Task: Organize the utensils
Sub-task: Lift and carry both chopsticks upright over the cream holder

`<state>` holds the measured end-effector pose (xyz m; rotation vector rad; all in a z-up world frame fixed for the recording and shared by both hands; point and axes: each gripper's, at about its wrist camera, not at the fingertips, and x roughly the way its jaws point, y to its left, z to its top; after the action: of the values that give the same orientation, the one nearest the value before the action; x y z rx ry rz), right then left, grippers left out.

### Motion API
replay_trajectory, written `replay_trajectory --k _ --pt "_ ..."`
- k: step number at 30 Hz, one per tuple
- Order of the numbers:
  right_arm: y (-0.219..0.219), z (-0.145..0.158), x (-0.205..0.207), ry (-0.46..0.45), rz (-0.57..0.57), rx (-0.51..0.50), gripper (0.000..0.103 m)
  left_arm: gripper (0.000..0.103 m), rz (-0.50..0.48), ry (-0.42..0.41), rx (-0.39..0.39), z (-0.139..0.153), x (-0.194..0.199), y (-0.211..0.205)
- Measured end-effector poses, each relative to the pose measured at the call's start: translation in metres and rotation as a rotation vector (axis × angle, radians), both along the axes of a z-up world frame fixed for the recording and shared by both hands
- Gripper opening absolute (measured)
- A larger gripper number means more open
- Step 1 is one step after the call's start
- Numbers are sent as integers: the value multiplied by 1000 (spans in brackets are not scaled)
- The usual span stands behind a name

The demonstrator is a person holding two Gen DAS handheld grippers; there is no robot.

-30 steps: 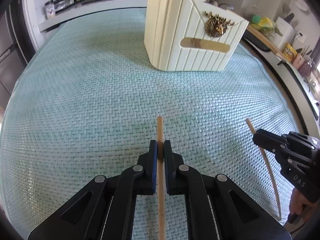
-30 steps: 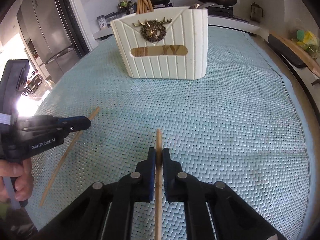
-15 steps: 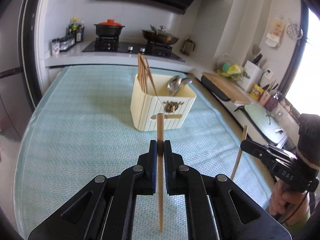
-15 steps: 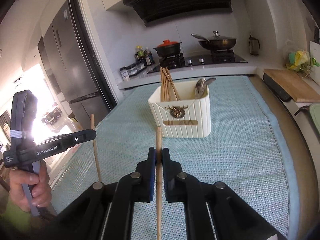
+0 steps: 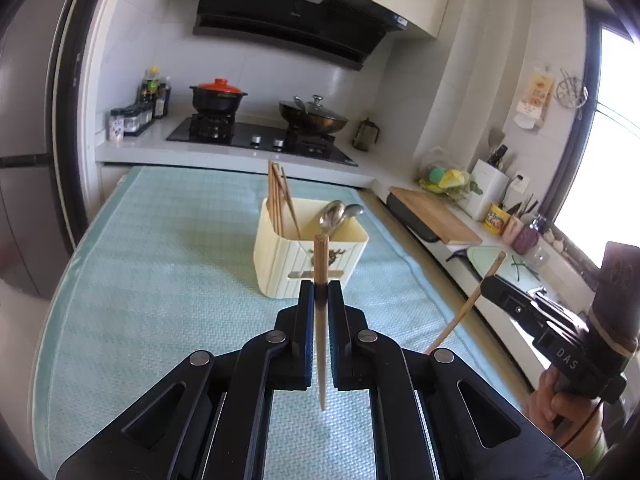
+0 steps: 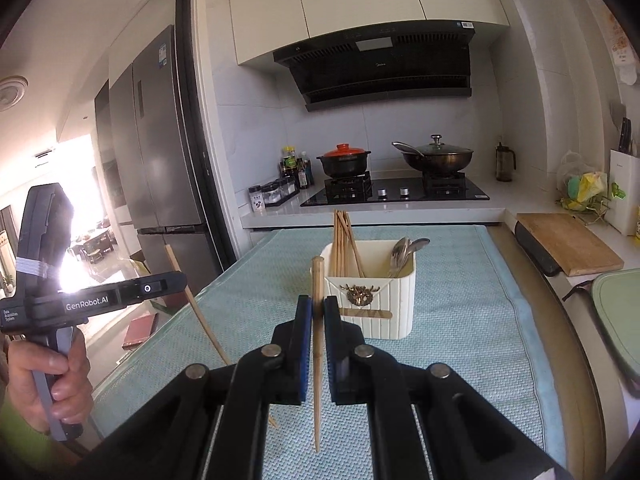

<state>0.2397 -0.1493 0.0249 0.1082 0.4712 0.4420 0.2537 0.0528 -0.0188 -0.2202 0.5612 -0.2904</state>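
My left gripper (image 5: pixel 321 292) is shut on a wooden chopstick (image 5: pixel 320 264) and holds it upright above the mat. My right gripper (image 6: pixel 317 308) is shut on a second wooden chopstick (image 6: pixel 317 280), also upright. Each gripper shows in the other's view, the right one (image 5: pixel 490 280) at the right and the left one (image 6: pixel 182 280) at the left. The cream utensil holder (image 5: pixel 304 256) stands ahead on the mat, also in the right wrist view (image 6: pixel 380 304). Several chopsticks (image 6: pixel 344 240) stand in its left compartment and spoons (image 6: pixel 404 252) in its right.
A pale green woven mat (image 5: pixel 160 264) covers the table. Behind it is a counter with a hob, a red-lidded pot (image 5: pixel 218 94) and a wok (image 5: pixel 312 118). A wooden cutting board (image 6: pixel 568 244) lies on the right counter. A fridge (image 6: pixel 156 152) stands at the left.
Both grippers have risen from the mat with their chopsticks, tilting from looking down to looking level. The holder now sits farther away and lower in both views.
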Motion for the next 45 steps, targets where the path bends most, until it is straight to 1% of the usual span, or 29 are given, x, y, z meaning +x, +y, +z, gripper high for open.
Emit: replay_trajectory --k 18,27,32,38,41,45 --pt "-2 12 -9 -25 -14 -5 6 5 24 -14 87 1 -2 -11" --pt "-2 10 -5 -7 -18 -9 6 5 43 -19 138 -1 -1 -14" --pt "-3 11 -3 -11 -23 -10 6 5 31 -12 119 1 2 -9" --pt "-7 19 7 -27 -30 -16 6 5 25 -21 86 16 8 1" --pt "-10 26 15 -34 -27 -16 6 5 8 -31 64 29 14 4" --pt "-11 46 30 -72 -21 -30 6 5 -4 -73 47 57 26 7"
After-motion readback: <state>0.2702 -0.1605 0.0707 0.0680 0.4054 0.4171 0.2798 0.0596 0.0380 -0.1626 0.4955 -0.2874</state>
